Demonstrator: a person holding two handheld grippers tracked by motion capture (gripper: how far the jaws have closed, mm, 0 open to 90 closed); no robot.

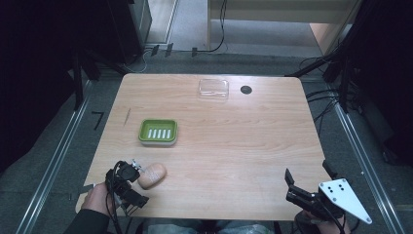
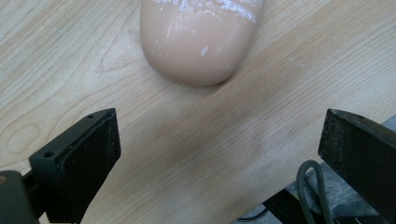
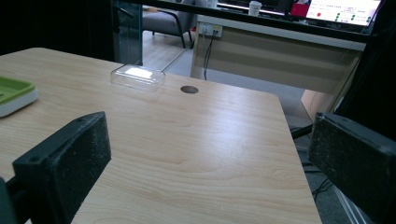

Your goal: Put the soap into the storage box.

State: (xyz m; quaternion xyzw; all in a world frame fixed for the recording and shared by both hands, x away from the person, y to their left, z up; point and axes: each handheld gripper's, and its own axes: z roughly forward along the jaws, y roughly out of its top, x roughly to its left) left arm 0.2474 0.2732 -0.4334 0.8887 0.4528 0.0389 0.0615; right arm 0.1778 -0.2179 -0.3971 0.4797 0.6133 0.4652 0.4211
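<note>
My left claw, jaws spread, sits just short of the tan soap bar at the surface's near-left edge; bar's long axis prob. runs straight ahead. Right claw, also spread, well apart.

I find no words, brand or number that I can read on anything before me. Far beyond my desk, in my right gripper view, a lit screen carries rows of writing and small coloured marks, but they are too small and blurred for me to make out. The pale soap bar ahead of my left jaws bears only white smears, no stamp I can read.
</note>
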